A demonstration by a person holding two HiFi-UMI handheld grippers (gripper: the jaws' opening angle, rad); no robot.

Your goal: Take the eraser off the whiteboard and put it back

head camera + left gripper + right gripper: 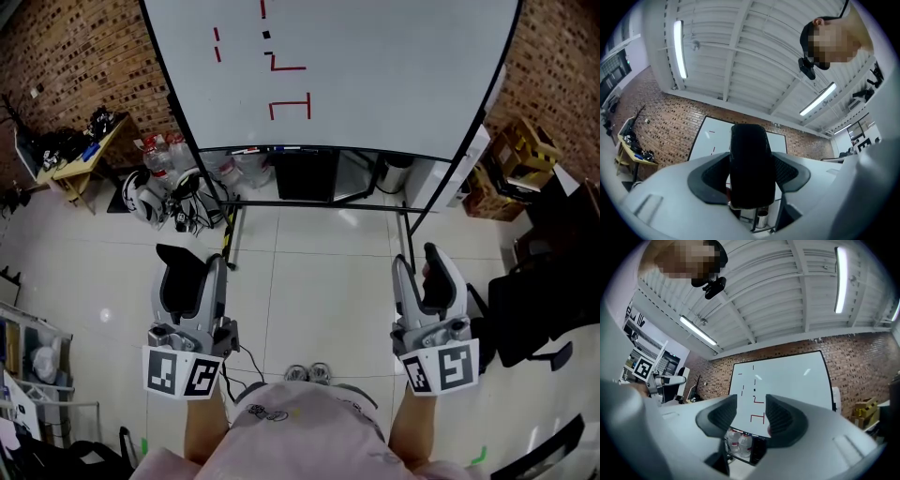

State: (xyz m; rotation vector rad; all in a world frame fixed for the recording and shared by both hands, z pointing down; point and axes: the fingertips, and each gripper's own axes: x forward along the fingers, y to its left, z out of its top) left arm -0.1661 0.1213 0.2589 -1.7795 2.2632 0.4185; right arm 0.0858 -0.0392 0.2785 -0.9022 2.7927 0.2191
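A black eraser sits upright between the jaws of my left gripper, which is shut on it. In the left gripper view the eraser fills the gap of the left gripper and hides the middle of the whiteboard. My right gripper is open with nothing between its jaws. Both grippers are held above the floor, well short of the whiteboard, which bears red line marks. Through the gap of the right gripper the whiteboard shows straight ahead.
The whiteboard stands on a black frame. Under it are a black box and a bin. Water bottles and gear lie at the left beside a wooden table. Cardboard boxes and a black chair stand at the right.
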